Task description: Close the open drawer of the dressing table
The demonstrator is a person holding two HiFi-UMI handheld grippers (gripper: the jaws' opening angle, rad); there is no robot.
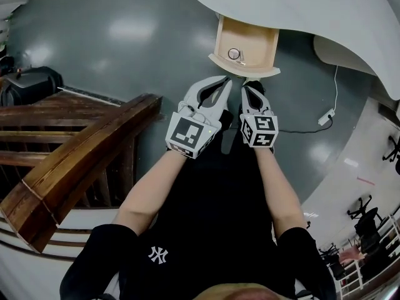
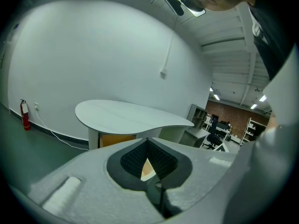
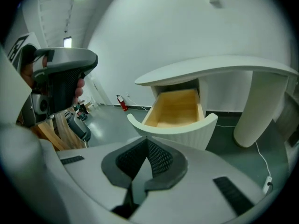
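Note:
The dressing table (image 1: 300, 5) has a white curved top, and its drawer (image 1: 245, 49) stands pulled out, pale wood inside with a white ribbed front (image 3: 173, 132). A small round object (image 1: 234, 53) lies in the drawer. Both grippers hover just short of the drawer front. The left gripper (image 1: 224, 82) is shut and empty, a little left of the front's middle. The right gripper (image 1: 250, 86) is shut and empty too, close beside it. In the right gripper view the open drawer (image 3: 177, 108) lies straight ahead of the jaws. The left gripper view shows the table (image 2: 126, 115) ahead.
A wooden stair railing (image 1: 81, 149) runs at the left. A power strip with its cable (image 1: 325, 116) lies on the grey floor to the right. The table's thick white leg (image 3: 254, 106) stands right of the drawer. A fire extinguisher (image 3: 122, 101) stands by the far wall.

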